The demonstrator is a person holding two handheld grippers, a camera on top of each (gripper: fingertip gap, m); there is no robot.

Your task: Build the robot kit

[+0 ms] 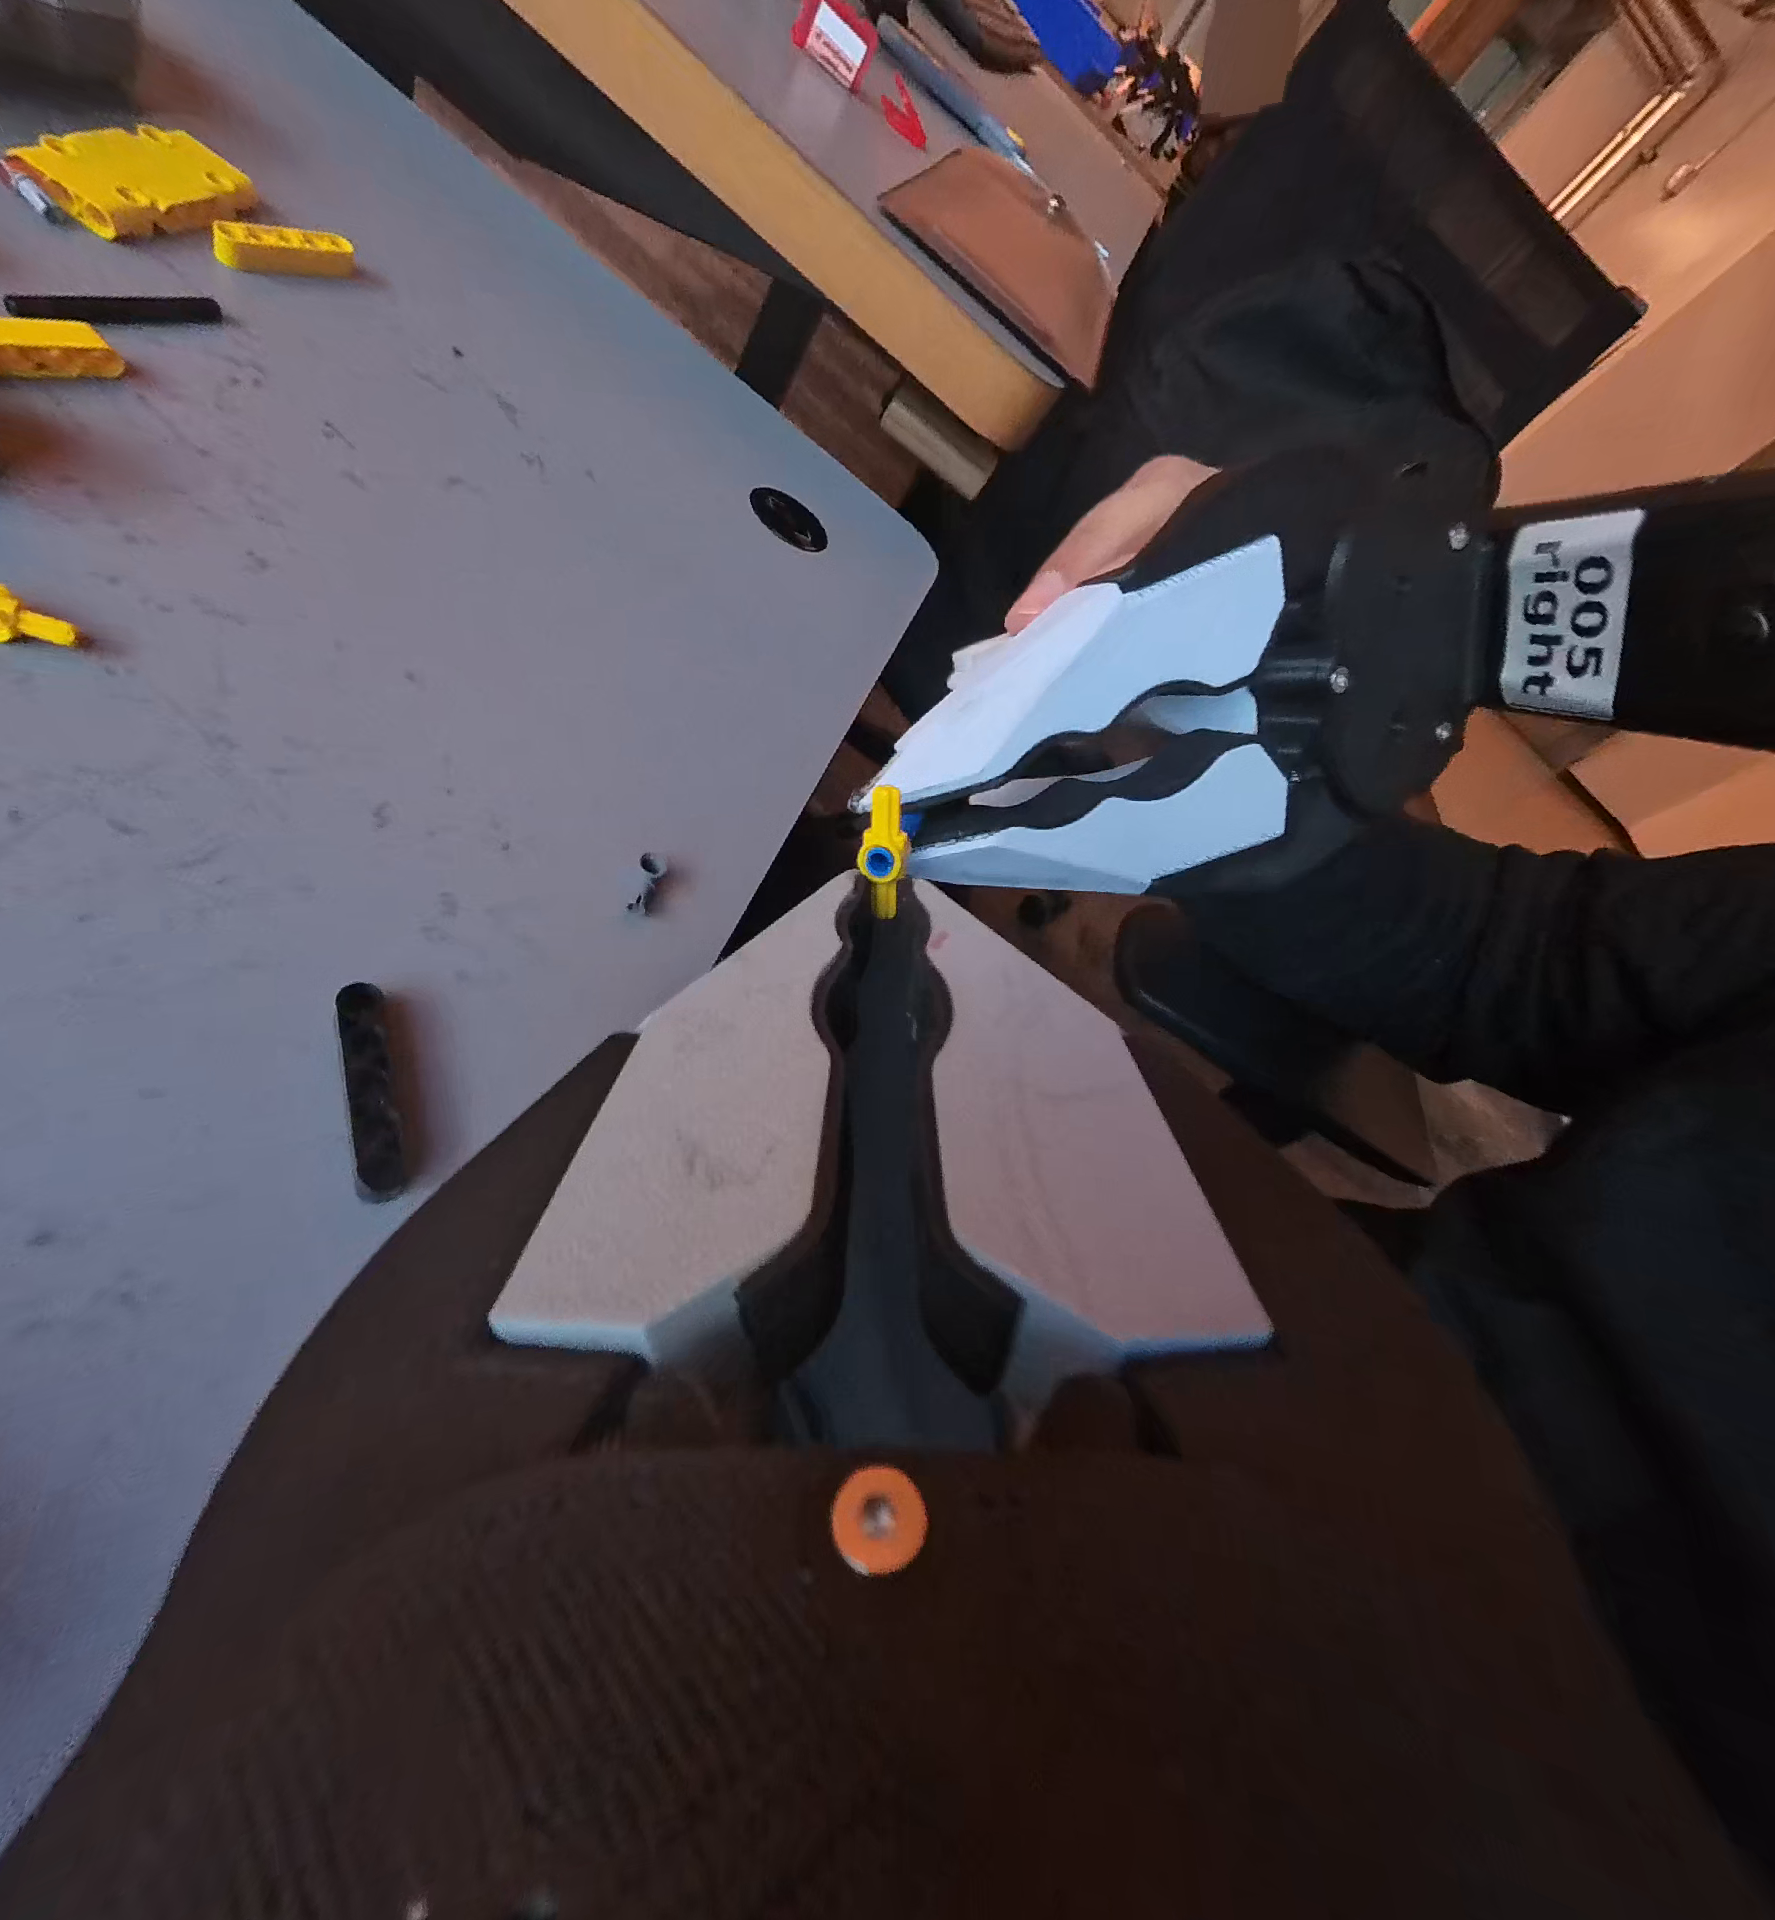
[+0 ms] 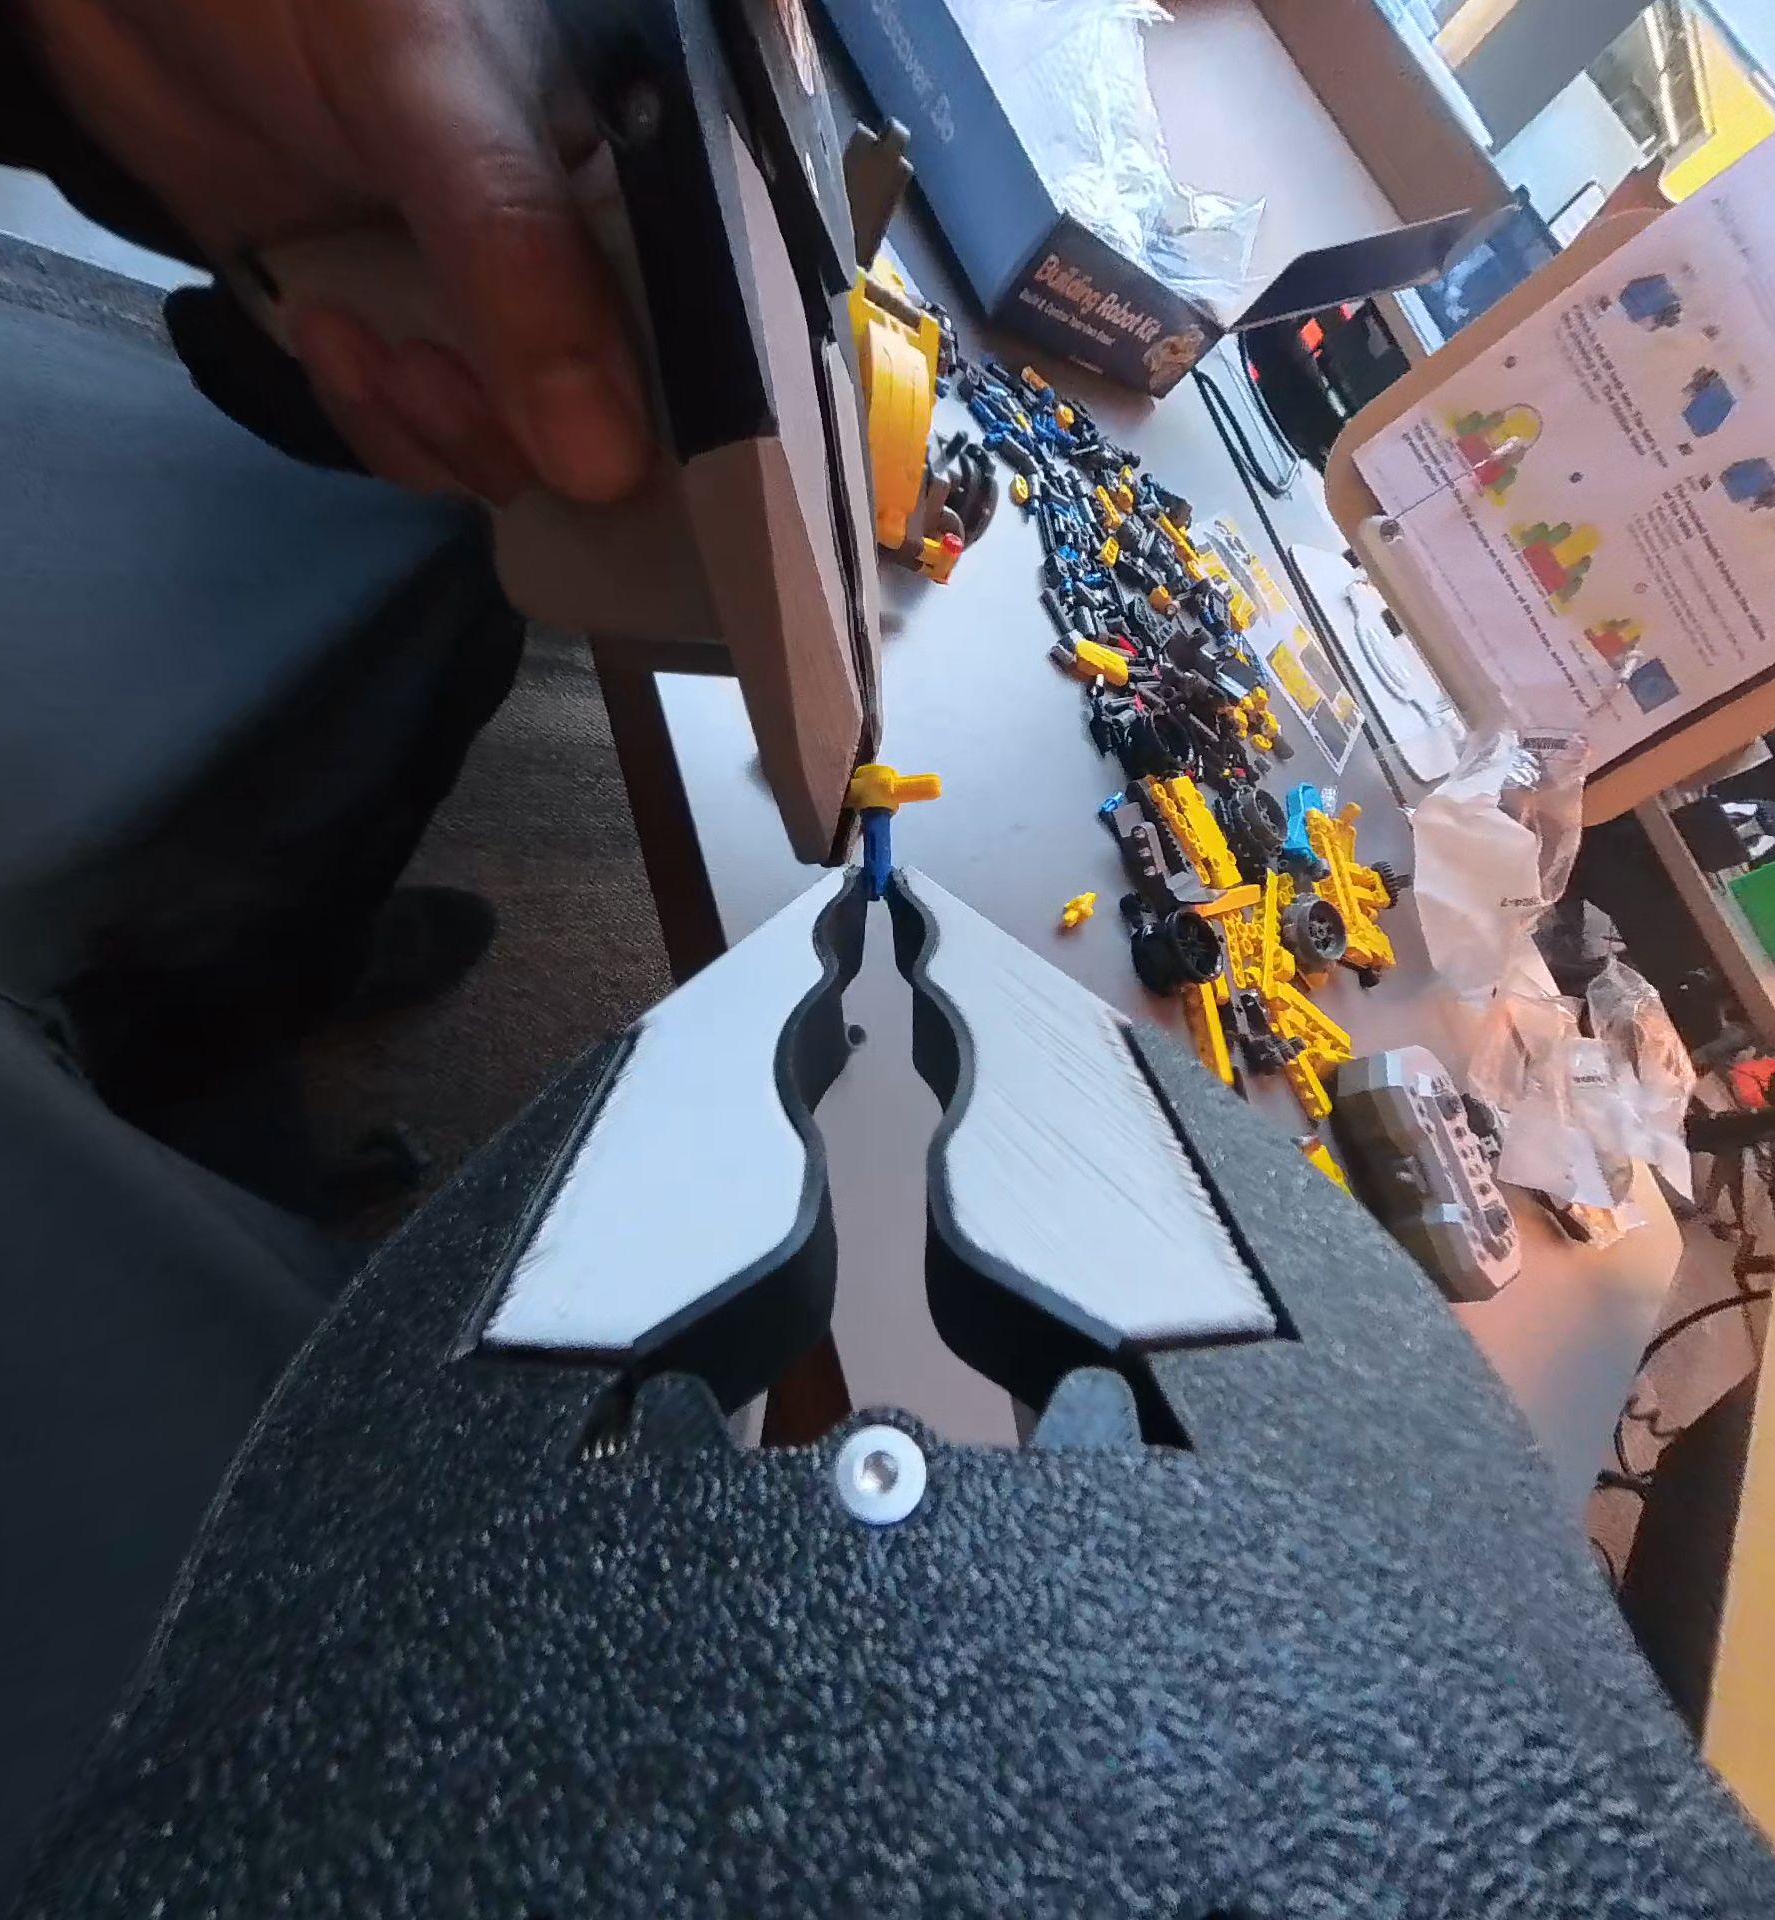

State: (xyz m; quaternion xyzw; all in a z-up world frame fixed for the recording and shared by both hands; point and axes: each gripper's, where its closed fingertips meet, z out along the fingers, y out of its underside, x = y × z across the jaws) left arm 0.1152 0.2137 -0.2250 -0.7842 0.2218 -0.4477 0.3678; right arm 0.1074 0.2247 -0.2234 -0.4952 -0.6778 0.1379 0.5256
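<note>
Grey worktop (image 1: pixel 363 644) off to the left, scuffed, scattered with yellow beams (image 1: pixel 124 182) and a black beam (image 1: pixel 374 1091) lying near the edge; more worktops and a black chair beyond. From the right wrist view, the same grey worktop (image 2: pixel 976 727) running away, carrying a long spill of small black, blue and yellow parts (image 2: pixel 1132 561), a half-built yellow model with black wheels (image 2: pixel 1267 925), a dark box (image 2: pixel 1101 301) at the far end, crumpled clear bags (image 2: pixel 1548 935) to the right, and a printed sheet on a board (image 2: pixel 1610 447) propped above.

Out past the worktop edge, both claws meeting tip to tip in mid-air. Left claw (image 1: pixel 883 894) pinched tight on a small yellow connector (image 1: pixel 883 847), gripping it by its lower stub, the rest standing up past the tips. Right claw (image 2: pixel 875 888) coming in from the right in the left view, fingers drawn almost together and clamped on a blue pin (image 2: pixel 875 847). Blue pin seated in the yellow connector's round hole, its blue end showing through the ring. Seen from the right side, yellow connector (image 2: pixel 893 787) sitting crosswise atop the pin, pressed against the left claw's brown fingertip. One stray yellow connector (image 2: pixel 1077 911) lying alone on the worktop, well apart. A bare hand (image 2: pixel 426 270) wrapped round the left claw's body.
</note>
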